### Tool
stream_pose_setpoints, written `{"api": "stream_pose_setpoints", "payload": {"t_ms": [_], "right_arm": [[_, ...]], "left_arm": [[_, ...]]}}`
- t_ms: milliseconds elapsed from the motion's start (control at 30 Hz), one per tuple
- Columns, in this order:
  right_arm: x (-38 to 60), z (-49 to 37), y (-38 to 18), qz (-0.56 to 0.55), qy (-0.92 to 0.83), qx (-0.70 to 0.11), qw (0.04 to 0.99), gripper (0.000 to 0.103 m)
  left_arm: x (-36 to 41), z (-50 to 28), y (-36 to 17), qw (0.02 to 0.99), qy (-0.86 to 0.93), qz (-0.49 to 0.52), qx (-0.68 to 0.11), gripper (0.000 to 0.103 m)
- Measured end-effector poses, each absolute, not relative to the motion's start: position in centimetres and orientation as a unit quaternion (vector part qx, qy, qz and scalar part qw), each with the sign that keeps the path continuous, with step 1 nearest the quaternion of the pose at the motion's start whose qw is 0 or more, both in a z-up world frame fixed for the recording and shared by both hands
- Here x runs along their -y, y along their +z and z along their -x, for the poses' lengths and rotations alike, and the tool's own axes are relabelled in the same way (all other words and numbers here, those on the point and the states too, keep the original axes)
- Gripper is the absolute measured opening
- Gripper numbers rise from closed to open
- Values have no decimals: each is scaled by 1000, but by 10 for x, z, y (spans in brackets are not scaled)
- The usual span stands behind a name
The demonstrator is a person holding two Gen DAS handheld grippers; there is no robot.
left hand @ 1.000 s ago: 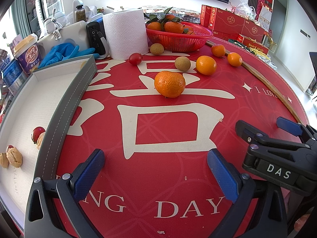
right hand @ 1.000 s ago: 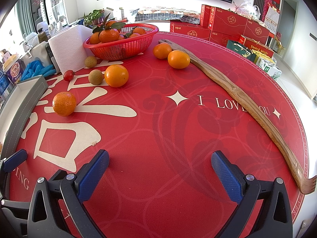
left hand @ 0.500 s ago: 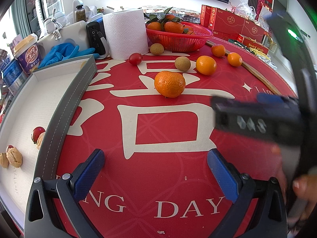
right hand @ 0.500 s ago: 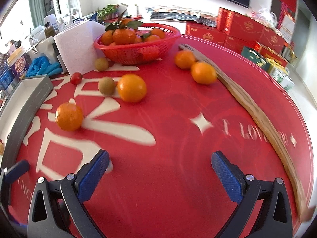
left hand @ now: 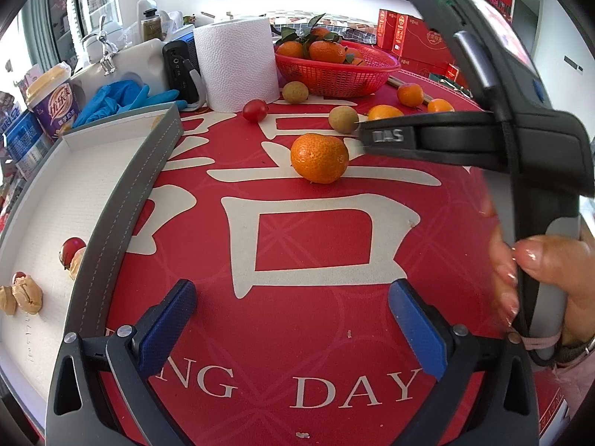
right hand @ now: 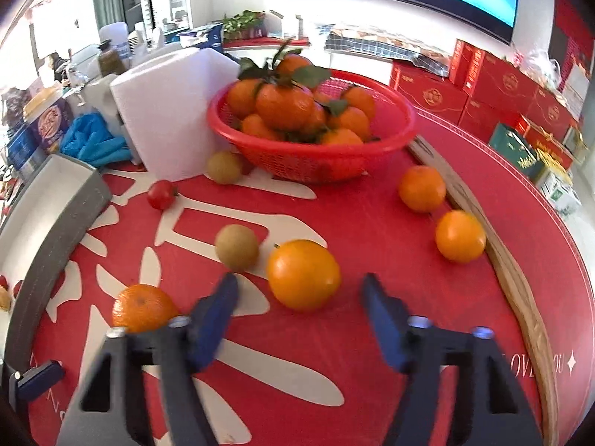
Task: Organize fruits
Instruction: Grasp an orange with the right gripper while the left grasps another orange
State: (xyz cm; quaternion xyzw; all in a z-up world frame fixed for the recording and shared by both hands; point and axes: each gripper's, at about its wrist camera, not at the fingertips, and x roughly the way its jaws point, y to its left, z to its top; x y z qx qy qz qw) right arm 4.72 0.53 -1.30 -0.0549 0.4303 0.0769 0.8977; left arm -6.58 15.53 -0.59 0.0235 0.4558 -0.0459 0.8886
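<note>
My right gripper (right hand: 299,286) hovers low over the red tablecloth, its jaws closing. A smooth orange (right hand: 303,273) sits right at its fingertips, with a gap on each side, so the pads do not touch it. A brown kiwi-like fruit (right hand: 237,247) lies just left of that orange, and a bumpy mandarin (right hand: 143,306) sits beside the left finger. My left gripper (left hand: 292,297) stands open and empty over the cloth, the mandarin (left hand: 319,158) well ahead of it. A red basket (right hand: 308,163) of leafy mandarins stands at the back.
A white tray with a grey rim (left hand: 148,171) on the left holds a cherry tomato (left hand: 70,248) and walnuts (left hand: 26,295). A paper towel roll (left hand: 236,63), loose tomato (right hand: 161,194), second brown fruit (right hand: 224,167), two oranges (right hand: 460,236) and a wooden stick (right hand: 517,282) surround the work area.
The right gripper has swung in from the right and forward to the smooth orange, rolling a little, and its jaws have narrowed from wide open. The left gripper has stayed put.
</note>
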Motion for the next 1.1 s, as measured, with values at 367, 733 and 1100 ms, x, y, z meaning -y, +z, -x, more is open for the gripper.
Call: {"api": "stream_pose_setpoints", "payload": {"t_ms": [367, 733, 1100], "right_arm": [[61, 4, -10, -35, 90, -446, 890, 37], [74, 23, -8, -33, 81, -434, 897, 37], [67, 27, -7, -36, 93, -446, 889, 37]], "left_arm": [[-141, 28, 28, 889, -75, -10, -451, 78], [-123, -17, 5, 882, -48, -24, -468, 52], [-137, 19, 28, 892, -77, -2, -445, 41]]}}
